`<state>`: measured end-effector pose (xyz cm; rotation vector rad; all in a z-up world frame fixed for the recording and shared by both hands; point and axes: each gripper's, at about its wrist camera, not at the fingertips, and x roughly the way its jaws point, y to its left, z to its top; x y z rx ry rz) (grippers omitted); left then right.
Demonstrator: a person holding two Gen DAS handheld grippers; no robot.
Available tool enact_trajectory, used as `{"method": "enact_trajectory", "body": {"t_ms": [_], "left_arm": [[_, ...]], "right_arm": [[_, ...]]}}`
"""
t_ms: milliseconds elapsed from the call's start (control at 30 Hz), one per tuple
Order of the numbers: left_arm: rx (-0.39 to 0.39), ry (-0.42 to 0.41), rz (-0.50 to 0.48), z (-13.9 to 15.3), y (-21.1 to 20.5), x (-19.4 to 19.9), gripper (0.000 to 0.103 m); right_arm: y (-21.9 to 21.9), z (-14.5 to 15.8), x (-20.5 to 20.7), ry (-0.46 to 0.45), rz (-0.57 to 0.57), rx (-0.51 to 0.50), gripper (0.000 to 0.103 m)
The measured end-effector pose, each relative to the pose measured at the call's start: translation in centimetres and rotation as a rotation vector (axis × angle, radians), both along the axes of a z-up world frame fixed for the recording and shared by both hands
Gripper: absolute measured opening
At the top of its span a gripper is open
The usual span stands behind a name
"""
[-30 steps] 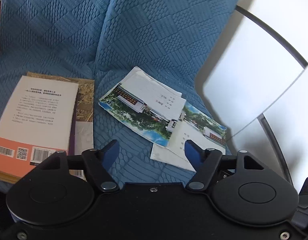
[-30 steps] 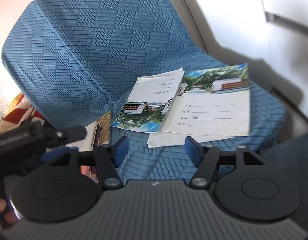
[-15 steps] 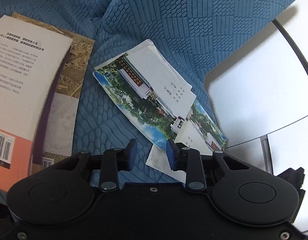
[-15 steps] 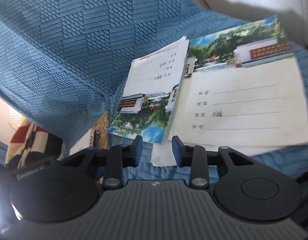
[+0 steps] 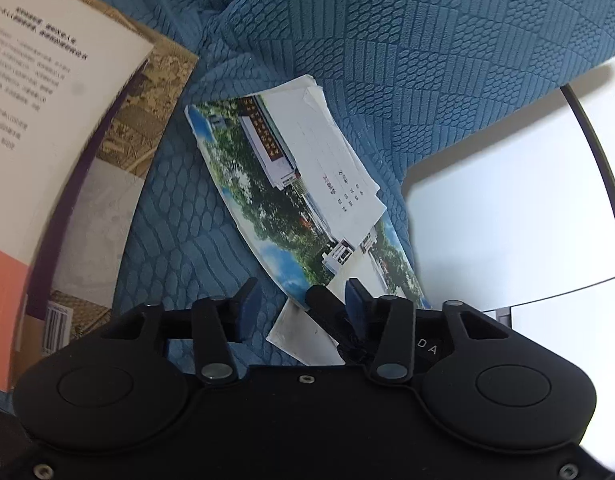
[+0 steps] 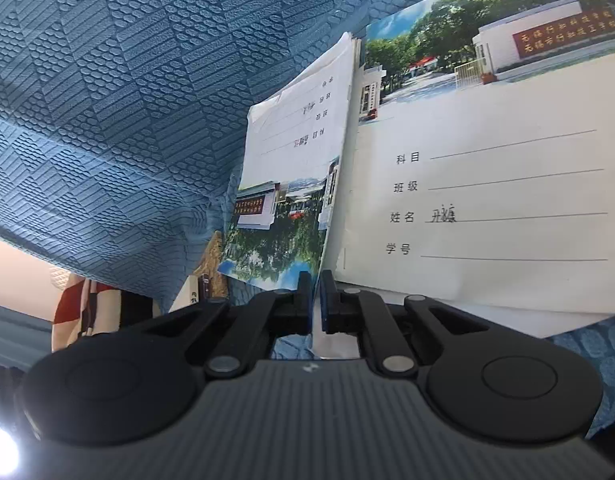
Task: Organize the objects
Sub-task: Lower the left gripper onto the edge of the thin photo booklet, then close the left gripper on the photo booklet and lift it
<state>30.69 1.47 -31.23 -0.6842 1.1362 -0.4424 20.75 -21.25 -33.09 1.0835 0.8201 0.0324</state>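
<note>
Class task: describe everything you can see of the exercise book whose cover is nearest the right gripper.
The exercise book is thin, paper, with a white cover: a photo strip of trees and a gated building along the top, four printed label lines below, one with handwriting. It lies flat on the blue textured cover, atop a loose white sheet, overlapping a second similar book. The right gripper, just closed, seems to pinch its near left corner.

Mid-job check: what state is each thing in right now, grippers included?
left gripper: open, jaws just been opening, pads pressing nothing.
right gripper: shut, just closed at the notebooks' near edge; pinch unclear.
upper notebook: closed, overlapping the lower notebook.
lower notebook: closed, flat, partly covered.
white sheet: flat beneath both notebooks.
white-backed book: closed, back cover up, on the brown book.
brown book: closed, underneath.
blue cover: creased.
</note>
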Motion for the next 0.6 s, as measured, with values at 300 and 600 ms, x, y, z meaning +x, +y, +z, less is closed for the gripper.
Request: {"method": "enact_trajectory", "body": {"t_ms": [300,600], "left_arm": [[-0.153,0.096,0.037,-1.8,-0.2,1.1,0.062],[-0.279,0.202,0.100,-5.0,-1.2,1.5,0.060]], "right_arm": [[-1.1,1.1,-1.2,-0.092,-0.022,0.102,0.006],[-2.6,1.6,-3.1,-0.124,-0.046,0.172,0.006]]}}
